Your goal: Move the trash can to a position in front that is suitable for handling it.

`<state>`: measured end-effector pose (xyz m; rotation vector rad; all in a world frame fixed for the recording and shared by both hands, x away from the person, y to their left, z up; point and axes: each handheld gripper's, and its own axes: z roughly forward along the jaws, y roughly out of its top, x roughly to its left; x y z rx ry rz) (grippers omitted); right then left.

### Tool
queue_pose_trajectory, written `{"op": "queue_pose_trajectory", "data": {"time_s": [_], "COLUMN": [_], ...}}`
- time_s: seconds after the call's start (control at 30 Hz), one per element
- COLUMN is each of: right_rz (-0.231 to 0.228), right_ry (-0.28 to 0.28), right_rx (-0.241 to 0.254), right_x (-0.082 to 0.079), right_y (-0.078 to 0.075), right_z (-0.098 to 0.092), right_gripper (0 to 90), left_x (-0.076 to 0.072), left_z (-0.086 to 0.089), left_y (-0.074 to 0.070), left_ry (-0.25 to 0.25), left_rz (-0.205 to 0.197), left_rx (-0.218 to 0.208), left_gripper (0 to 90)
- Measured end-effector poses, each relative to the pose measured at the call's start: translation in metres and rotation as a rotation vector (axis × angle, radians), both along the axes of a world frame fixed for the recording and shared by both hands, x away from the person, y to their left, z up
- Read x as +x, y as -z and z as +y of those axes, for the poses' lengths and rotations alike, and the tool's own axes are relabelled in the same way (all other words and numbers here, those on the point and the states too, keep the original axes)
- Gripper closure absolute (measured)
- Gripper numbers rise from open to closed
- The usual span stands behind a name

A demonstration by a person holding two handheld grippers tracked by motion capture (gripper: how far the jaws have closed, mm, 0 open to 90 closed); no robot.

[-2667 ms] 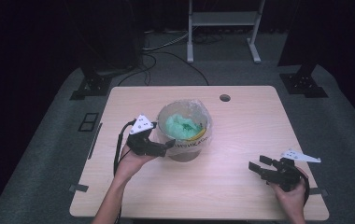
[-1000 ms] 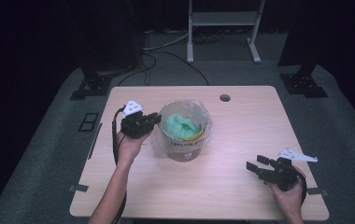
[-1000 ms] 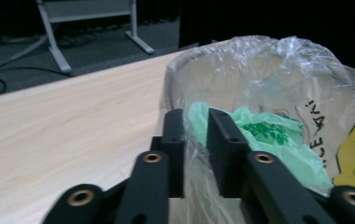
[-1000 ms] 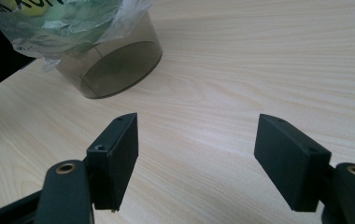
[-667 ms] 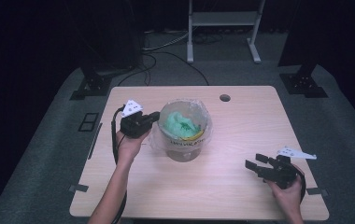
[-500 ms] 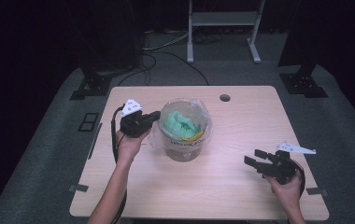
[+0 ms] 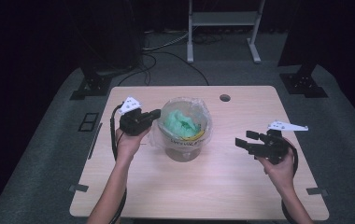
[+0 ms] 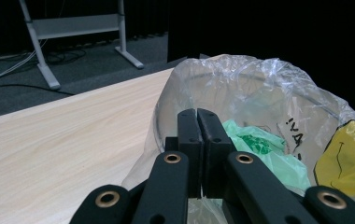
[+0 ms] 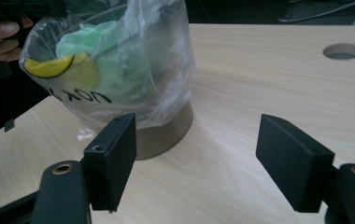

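Note:
A brown bin (image 7: 182, 153) stands mid-table, lined with a clear plastic bag (image 7: 185, 105) that holds crumpled green plastic (image 7: 180, 122). The bag carries a yellow smiley print (image 8: 348, 154) and black lettering. My left gripper (image 7: 157, 113) is at the bag's left rim. In the left gripper view its jaws (image 8: 196, 116) are pressed together on the film's edge. My right gripper (image 7: 243, 138) hovers over the table to the right of the bin, apart from it. Its pads (image 9: 115, 154) stand wide open, nothing between them, facing the bin (image 9: 166, 135).
The wooden table (image 7: 213, 191) has a round cable hole (image 7: 224, 98) at its back edge. Beyond it are a metal stand (image 7: 222, 18), floor cables and black stand bases (image 7: 304, 84). Grey carpet surrounds the table.
The left gripper went from the bin's front left up to the bag's left rim, then held still. The right gripper has risen and drifted slightly toward the bin.

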<state>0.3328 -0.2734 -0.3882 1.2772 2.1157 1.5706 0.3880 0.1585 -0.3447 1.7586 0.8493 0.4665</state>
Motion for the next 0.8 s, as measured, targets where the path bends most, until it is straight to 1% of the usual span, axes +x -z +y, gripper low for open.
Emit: {"op": "queue_pose_trajectory", "data": {"time_s": [0.1, 0.13, 0.17, 0.2, 0.27, 0.3, 0.37, 0.5, 0.63, 0.7, 0.73, 0.8], "right_rz": [-0.010, -0.010, -0.021, -0.020, -0.022, -0.023, -0.026, -0.029, -0.027, -0.027, -0.027, -0.027], "right_ry": [-0.007, -0.007, -0.012, -0.015, -0.021, -0.029, -0.041, -0.064, -0.080, -0.084, -0.084, -0.093], "right_rx": [-0.007, -0.007, -0.014, -0.010, -0.012, -0.016, -0.024, -0.024, -0.037, -0.041, -0.041, -0.046], "right_x": [0.006, 0.006, 0.010, 0.012, 0.014, 0.018, 0.022, 0.030, 0.038, 0.042, 0.042, 0.048], "right_y": [-0.010, -0.010, -0.016, -0.019, -0.022, -0.027, -0.031, -0.037, -0.042, -0.044, -0.044, -0.045], "right_z": [0.006, 0.006, 0.010, 0.012, 0.015, 0.021, 0.028, 0.042, 0.056, 0.063, 0.063, 0.073], "right_gripper": [27.9, 27.9, 27.8, 27.8, 27.7, 27.5, 27.1, 26.6, 26.1, 26.1, 26.1, 26.1], "left_x": [0.001, 0.001, 0.001, 0.001, 0.001, 0.001, 0.001, 0.002, 0.003, 0.004, 0.004, 0.004], "left_z": [-0.001, -0.001, -0.001, -0.001, -0.001, -0.001, -0.001, -0.001, -0.002, -0.002, -0.002, -0.002], "left_y": [-0.001, -0.001, -0.001, -0.001, -0.002, -0.002, -0.002, -0.002, -0.003, -0.003, -0.003, -0.004], "left_ry": [0.008, 0.008, 0.011, 0.012, 0.012, 0.013, 0.014, 0.017, 0.025, 0.030, 0.030, 0.035], "left_rz": [0.006, 0.006, 0.006, 0.006, 0.006, 0.007, 0.008, 0.009, 0.008, 0.009, 0.009, 0.007], "left_rx": [-0.005, -0.005, -0.003, -0.004, -0.003, -0.007, -0.007, -0.005, -0.005, -0.012, -0.012, -0.018], "left_gripper": [89.1, 89.1, 89.0, 89.1, 89.1, 89.1, 89.0, 89.1, 89.1, 89.1, 89.1, 89.1]}}
